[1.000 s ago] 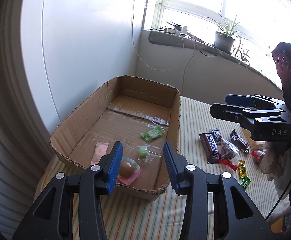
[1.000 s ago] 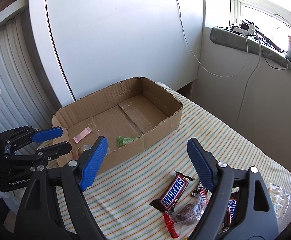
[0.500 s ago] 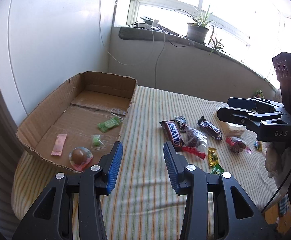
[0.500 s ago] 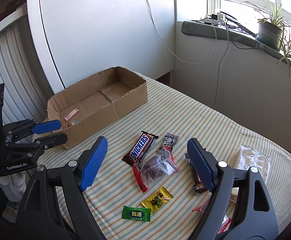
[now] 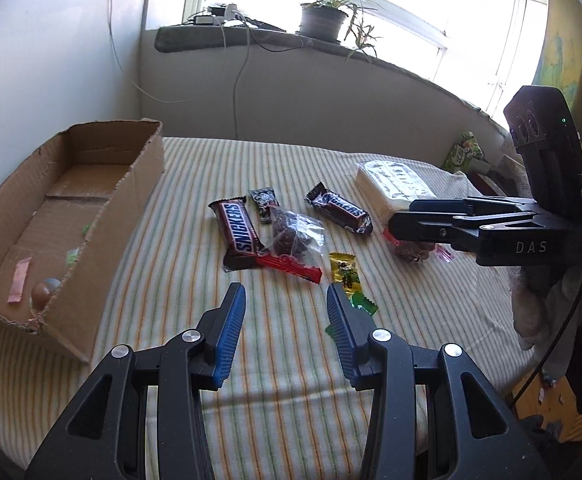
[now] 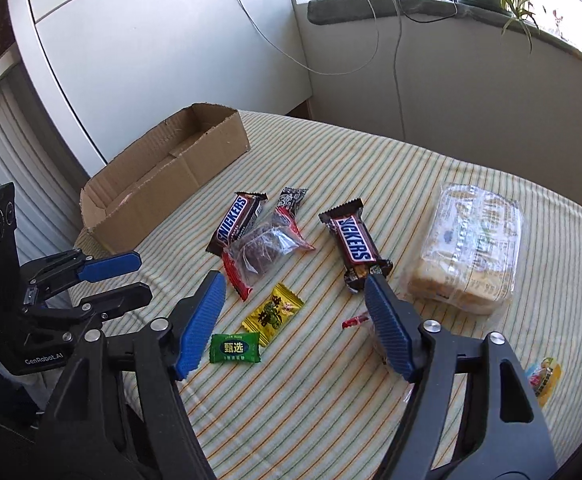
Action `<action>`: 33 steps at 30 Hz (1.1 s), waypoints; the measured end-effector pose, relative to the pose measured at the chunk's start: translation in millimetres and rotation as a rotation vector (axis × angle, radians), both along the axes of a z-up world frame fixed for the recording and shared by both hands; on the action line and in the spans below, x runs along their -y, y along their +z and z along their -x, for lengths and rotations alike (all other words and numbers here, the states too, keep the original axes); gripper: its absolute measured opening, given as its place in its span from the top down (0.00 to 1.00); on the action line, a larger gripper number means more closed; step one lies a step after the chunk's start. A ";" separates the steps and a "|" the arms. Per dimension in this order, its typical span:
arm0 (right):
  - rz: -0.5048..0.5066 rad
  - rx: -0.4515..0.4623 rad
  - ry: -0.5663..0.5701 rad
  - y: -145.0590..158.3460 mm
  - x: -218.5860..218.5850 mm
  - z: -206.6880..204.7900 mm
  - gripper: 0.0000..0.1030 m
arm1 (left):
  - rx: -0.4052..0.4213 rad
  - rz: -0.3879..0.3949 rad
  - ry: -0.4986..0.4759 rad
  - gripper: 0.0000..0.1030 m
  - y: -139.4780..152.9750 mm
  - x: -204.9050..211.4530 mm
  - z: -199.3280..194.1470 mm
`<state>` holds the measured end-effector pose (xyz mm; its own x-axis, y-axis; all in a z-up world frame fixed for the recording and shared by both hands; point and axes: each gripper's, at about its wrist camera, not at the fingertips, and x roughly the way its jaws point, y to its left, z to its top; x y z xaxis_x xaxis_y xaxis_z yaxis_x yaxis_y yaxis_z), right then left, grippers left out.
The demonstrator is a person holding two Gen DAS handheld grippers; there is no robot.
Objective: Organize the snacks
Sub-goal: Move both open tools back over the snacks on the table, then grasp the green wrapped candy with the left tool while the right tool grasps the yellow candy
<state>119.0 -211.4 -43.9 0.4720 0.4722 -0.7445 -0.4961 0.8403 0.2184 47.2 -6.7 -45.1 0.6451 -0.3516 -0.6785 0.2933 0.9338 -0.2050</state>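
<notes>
A potted plant (image 5: pixel 323 20) and cables (image 5: pixel 235 60) occupy the windowsill (image 5: pixel 251 36).

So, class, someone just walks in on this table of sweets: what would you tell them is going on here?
A person holding two grippers is sorting snacks into a cardboard box. A few small sweets already lie inside it. Both the left gripper and the right gripper are open and empty, hovering over the striped tablecloth. Two Snickers bars, a clear bag of dark sweets, a yellow candy, a green candy and a large wrapped pack wait outside the box.
</notes>
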 end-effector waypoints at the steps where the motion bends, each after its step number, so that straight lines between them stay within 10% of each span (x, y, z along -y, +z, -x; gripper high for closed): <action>1: -0.008 -0.029 0.002 -5.3 1.1 -1.7 0.43 | -0.010 0.006 -0.019 0.60 -2.0 4.7 -1.5; 23: -0.025 -0.264 0.031 -56.5 -28.2 -26.8 0.63 | -0.085 -0.084 -0.228 0.60 -41.6 59.6 -20.9; 33: 0.048 -0.224 0.043 -56.4 -45.3 -28.1 0.63 | -0.051 -0.127 -0.214 0.88 -45.1 59.8 -13.0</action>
